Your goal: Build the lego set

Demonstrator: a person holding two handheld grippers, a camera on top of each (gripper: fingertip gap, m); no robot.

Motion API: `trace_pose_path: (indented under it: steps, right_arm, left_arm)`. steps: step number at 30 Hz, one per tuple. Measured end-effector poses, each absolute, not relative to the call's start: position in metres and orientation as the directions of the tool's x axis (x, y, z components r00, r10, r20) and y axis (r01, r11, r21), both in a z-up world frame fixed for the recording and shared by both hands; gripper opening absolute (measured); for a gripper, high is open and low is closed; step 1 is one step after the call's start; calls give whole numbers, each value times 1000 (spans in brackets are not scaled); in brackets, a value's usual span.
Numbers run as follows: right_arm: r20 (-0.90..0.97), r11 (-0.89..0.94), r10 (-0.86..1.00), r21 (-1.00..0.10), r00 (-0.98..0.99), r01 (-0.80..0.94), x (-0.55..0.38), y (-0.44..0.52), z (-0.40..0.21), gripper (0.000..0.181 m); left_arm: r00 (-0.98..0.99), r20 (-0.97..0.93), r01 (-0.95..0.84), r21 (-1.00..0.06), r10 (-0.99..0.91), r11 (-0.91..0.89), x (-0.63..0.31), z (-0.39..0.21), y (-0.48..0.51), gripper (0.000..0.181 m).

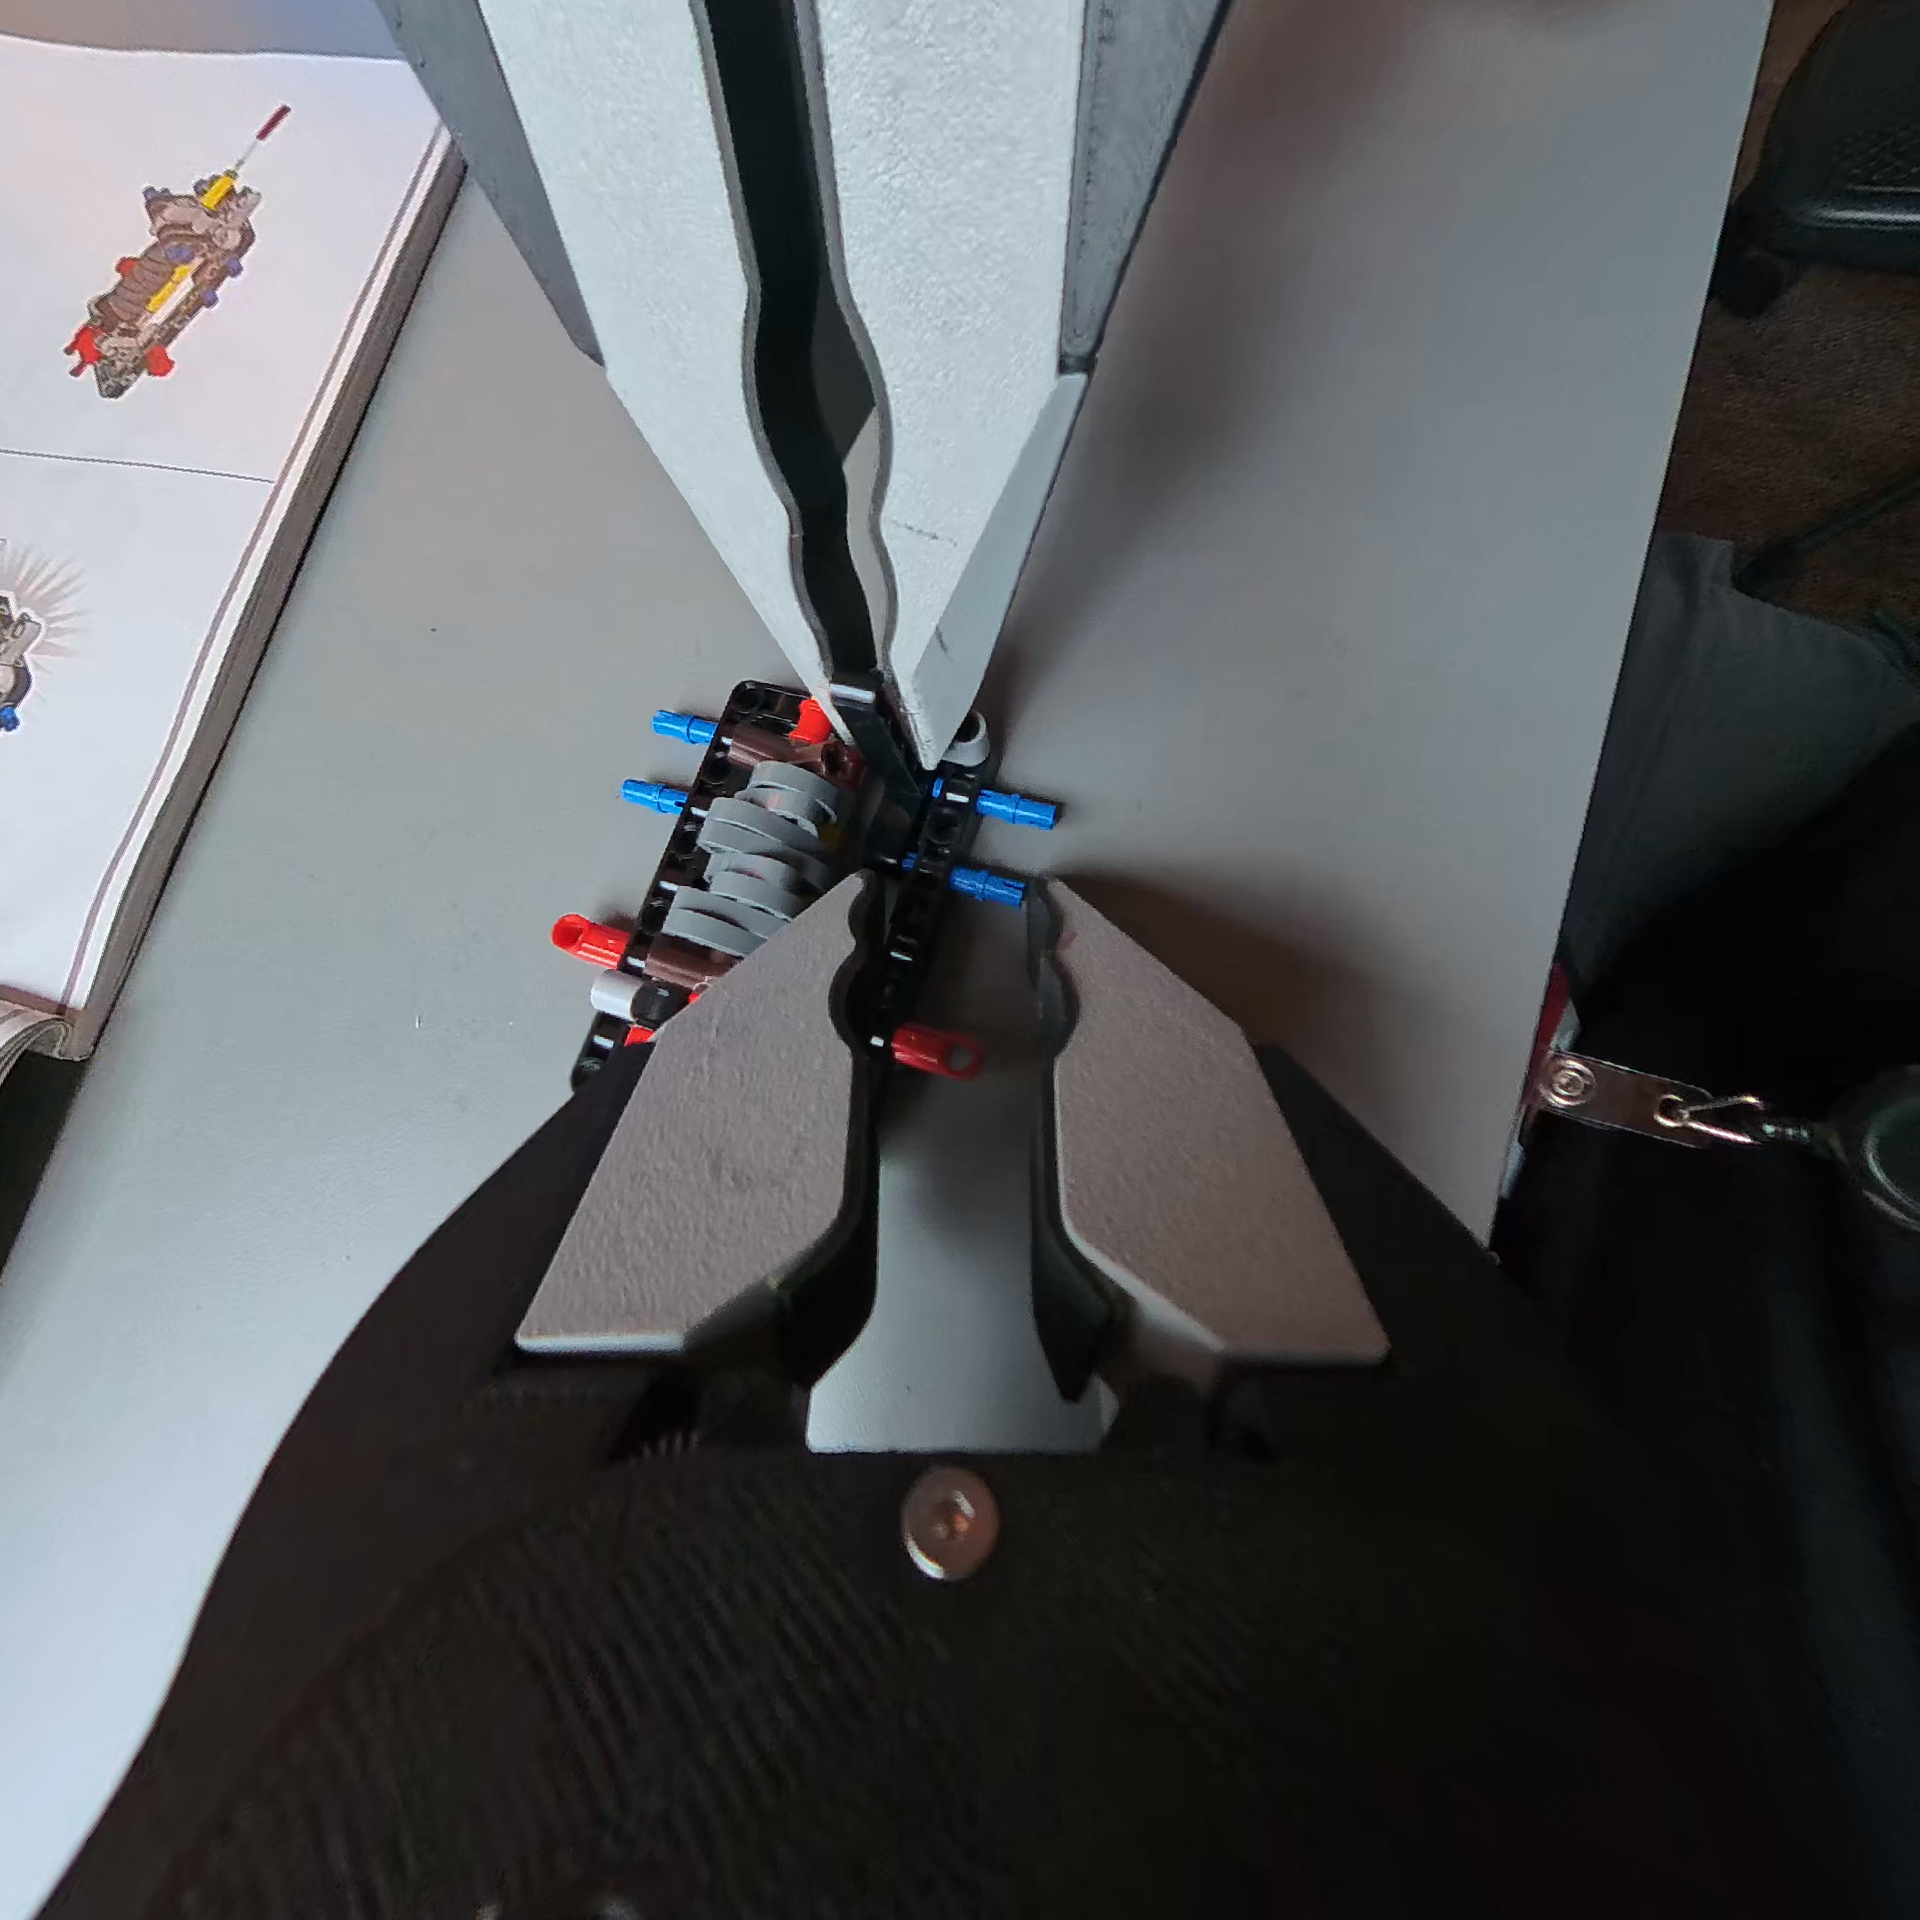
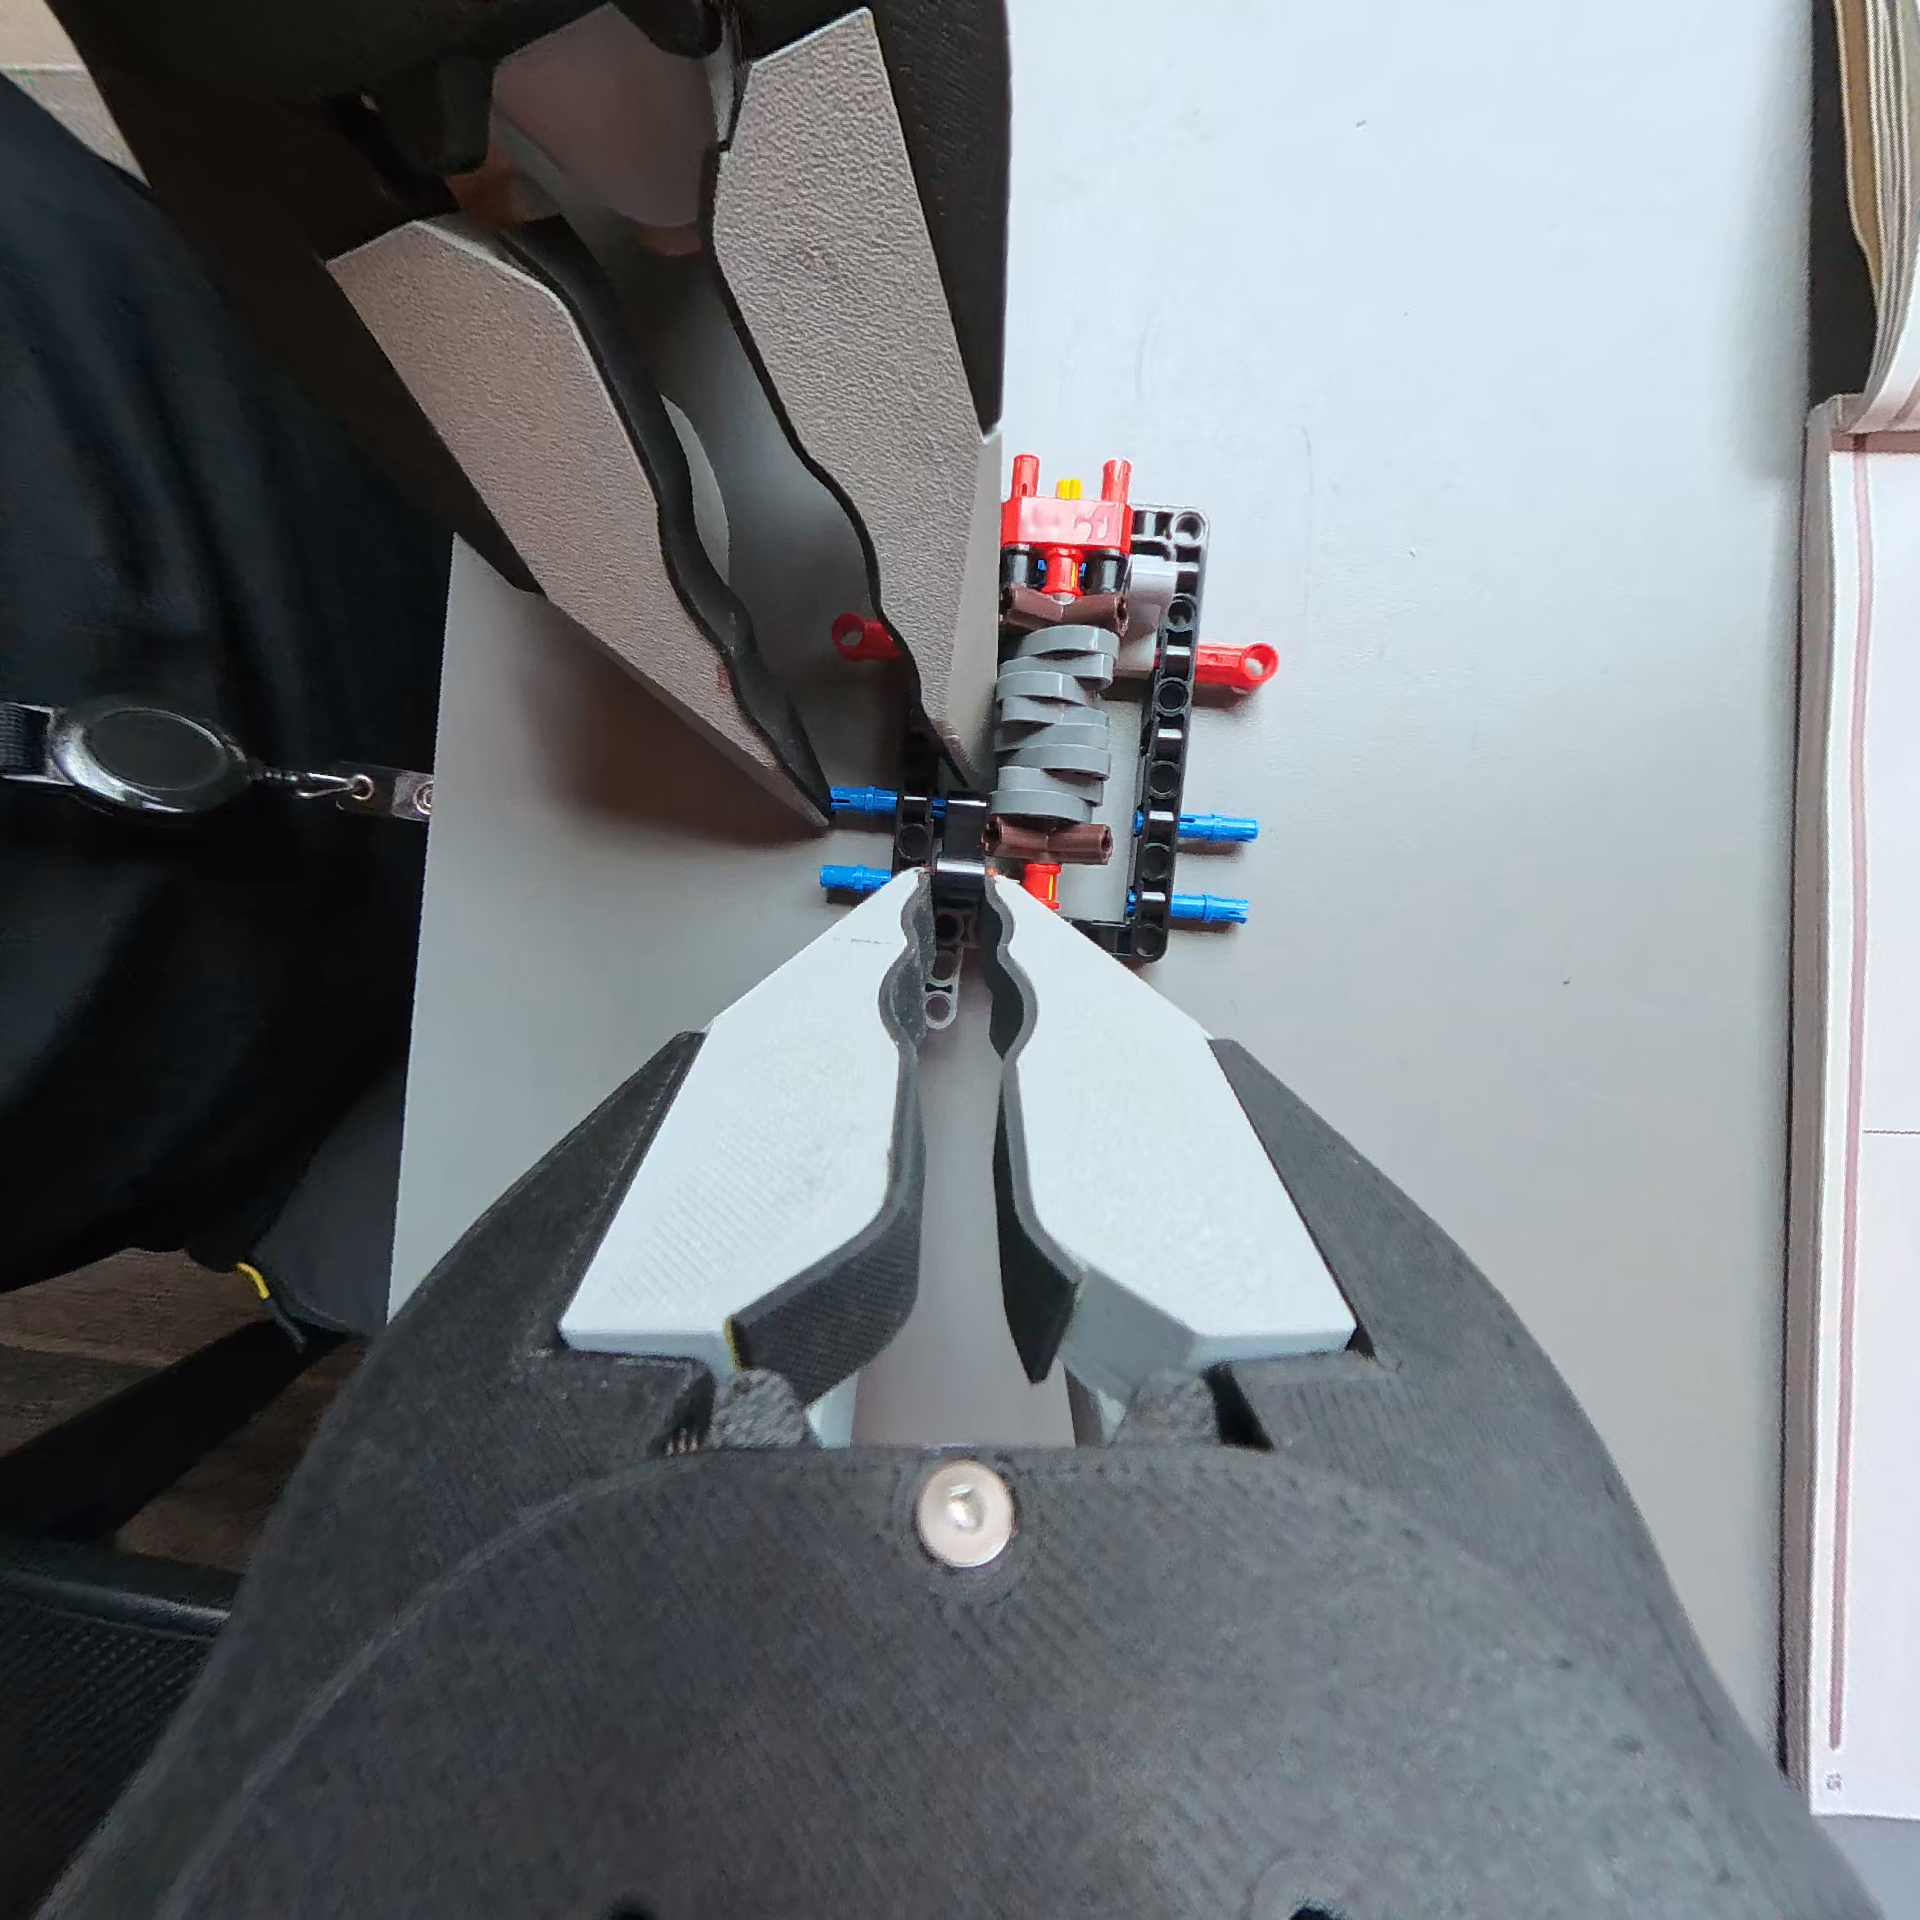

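Note:
The Lego assembly (image 1: pixel 769 852) lies flat on the grey table (image 1: pixel 416 831). It is a black rectangular frame around a grey spiral stack, with brown connectors and blue and red pins sticking out of its sides. It also shows in the right wrist view (image 2: pixel 1060 727). My left gripper (image 1: pixel 956 888) is open and straddles one long side beam (image 1: pixel 904 966) of the frame, with a gap at its right finger. My right gripper (image 2: pixel 958 888) is shut on a small black connector piece (image 2: pixel 961 831) and holds it at the frame's end. It comes in from the top in the left wrist view (image 1: pixel 894 722).
An open instruction booklet (image 1: pixel 156 416) lies on the table beside the assembly and shows at the edge of the right wrist view (image 2: pixel 1860 1039). The table edge (image 1: pixel 1621 727) is close by. A badge reel with a metal clip (image 2: pixel 156 758) hangs off a person's dark clothing there. My left and right fingertips are right by each other.

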State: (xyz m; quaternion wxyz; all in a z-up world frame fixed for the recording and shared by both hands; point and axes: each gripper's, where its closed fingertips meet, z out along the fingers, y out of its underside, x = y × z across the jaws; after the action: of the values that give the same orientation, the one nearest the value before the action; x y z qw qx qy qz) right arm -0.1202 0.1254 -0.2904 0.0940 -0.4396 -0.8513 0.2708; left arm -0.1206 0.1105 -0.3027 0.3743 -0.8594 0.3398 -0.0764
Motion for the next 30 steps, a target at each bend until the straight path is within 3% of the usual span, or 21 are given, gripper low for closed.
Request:
trace_pose_path:
  steps: [12,30]
  right_arm:
    - [-87,411,824,-590,-560,696,-125,127,-291,4]
    - [-79,435,813,-576,-577,692,-124,128,-290,5]
  left_arm:
    - [782,-111,-496,-708,-613,-504,-125,-302,105,27]
    - [783,-97,-484,-714,-614,-505,-126,-303,106,25]
